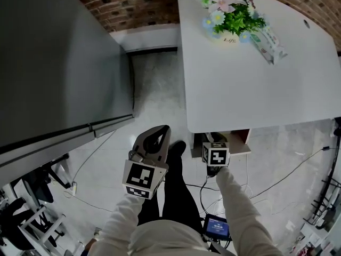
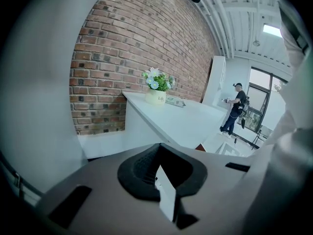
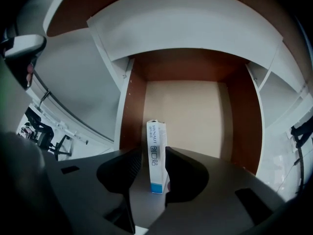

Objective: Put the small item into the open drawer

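Poising right gripper [image 3: 150, 155] steeply over open brown-walled wooden drawer [image 3: 132, 111], jaws wide, unclamped, flanking slim white-and-blue carton [image 3: 156, 151] lying lengthwise between them; holding left gripper [image 2: 161, 173] closed, farther off.

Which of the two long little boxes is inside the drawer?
The white box with the blue end is in the open drawer. The other, a green-and-white box, lies up on the white table beside the flower pot.
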A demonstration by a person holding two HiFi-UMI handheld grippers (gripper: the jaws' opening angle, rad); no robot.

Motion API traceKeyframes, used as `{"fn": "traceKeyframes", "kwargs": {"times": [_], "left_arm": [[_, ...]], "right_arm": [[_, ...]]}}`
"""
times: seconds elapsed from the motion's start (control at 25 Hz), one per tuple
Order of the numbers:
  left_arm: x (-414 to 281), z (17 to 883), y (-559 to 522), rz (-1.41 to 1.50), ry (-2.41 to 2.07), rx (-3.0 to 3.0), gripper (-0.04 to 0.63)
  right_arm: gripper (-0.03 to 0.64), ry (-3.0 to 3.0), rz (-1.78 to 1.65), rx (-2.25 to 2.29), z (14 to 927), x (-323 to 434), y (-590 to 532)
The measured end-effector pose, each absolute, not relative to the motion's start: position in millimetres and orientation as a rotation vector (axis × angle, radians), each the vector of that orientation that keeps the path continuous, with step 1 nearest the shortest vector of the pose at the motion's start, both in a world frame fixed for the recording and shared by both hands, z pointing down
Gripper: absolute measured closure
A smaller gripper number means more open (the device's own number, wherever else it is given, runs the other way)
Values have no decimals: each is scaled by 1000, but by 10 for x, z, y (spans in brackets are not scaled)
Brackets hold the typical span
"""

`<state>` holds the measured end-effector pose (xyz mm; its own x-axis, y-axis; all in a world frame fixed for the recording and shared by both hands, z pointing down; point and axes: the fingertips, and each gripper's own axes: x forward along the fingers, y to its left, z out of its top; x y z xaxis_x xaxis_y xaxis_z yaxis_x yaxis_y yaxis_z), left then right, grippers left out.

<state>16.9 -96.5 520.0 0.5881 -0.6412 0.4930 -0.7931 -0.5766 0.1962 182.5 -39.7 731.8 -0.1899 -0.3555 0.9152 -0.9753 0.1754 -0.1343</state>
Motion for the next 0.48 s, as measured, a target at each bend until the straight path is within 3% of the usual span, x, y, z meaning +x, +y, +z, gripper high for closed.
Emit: {"fn": "traceKeyframes", "kwargs": {"times": [0.2, 0.48], "left_arm": [[215, 5156, -967, 519, -1137, 2443, 580], [245, 5123, -945, 525, -1113, 2465, 580]], "right_arm": [[444, -1719, 1009, 1337, 7057, 1829, -362], [500, -1800, 979, 1482, 6486, 1817, -372]]}}
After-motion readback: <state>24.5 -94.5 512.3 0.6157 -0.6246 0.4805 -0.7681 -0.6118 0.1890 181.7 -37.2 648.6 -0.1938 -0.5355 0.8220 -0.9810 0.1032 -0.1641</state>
